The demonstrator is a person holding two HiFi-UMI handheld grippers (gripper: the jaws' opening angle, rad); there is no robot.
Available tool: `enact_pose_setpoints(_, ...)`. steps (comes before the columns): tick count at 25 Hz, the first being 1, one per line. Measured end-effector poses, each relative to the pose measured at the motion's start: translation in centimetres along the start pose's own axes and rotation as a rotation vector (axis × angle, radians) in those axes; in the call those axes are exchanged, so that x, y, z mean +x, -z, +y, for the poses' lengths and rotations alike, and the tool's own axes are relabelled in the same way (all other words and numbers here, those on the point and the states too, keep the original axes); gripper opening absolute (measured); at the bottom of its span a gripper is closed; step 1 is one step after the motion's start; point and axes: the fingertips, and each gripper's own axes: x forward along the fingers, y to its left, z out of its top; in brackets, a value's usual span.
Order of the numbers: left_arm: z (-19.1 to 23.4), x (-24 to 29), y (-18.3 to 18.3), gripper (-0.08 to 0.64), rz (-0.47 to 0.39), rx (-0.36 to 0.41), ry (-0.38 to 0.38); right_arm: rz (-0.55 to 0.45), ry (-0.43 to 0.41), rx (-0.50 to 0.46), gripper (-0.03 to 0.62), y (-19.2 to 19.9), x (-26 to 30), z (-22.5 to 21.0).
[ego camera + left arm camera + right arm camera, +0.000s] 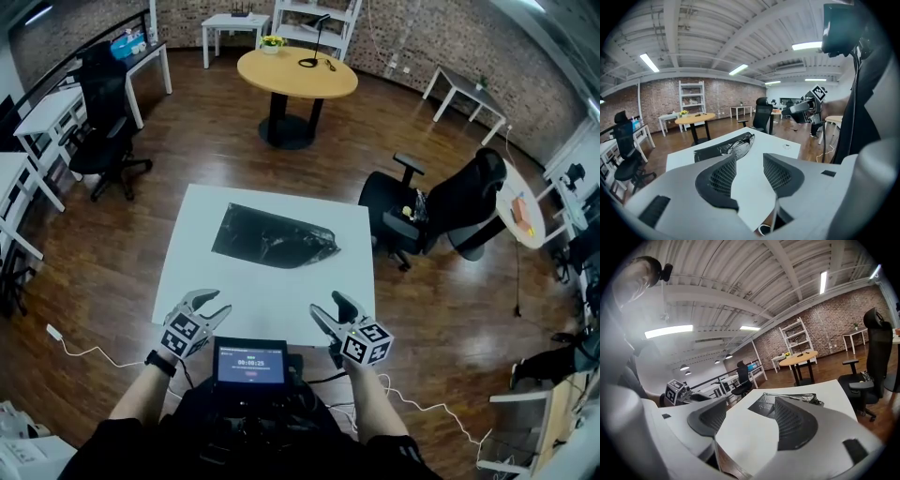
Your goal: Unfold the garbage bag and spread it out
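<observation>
We hold two grippers over the near edge of the one white table [202,281], the left gripper [208,303] towards its near left corner and the right gripper [327,306] towards its near right corner. Both claws are spread, with nothing between their jaws. The single black garbage bag [274,237] lies crumpled and partly folded on the far half of the table, about midway between the side edges and well apart from both grippers. One black office chair [441,211] stands just off the table's right edge.
</observation>
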Motion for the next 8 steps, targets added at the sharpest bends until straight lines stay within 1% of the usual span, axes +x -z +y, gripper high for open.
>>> enact_pose_setpoints(4,0.1,-1.2,0.8,0.189,0.001,-0.002,0.003,-0.009,0.025,0.007,0.339,0.3,-0.2,0.5)
enact_pose_setpoints(8,1.2,-2.2,1.6,0.189,0.009,-0.006,-0.022,-0.027,0.033,-0.002,0.338,-0.3,-0.4,1.1)
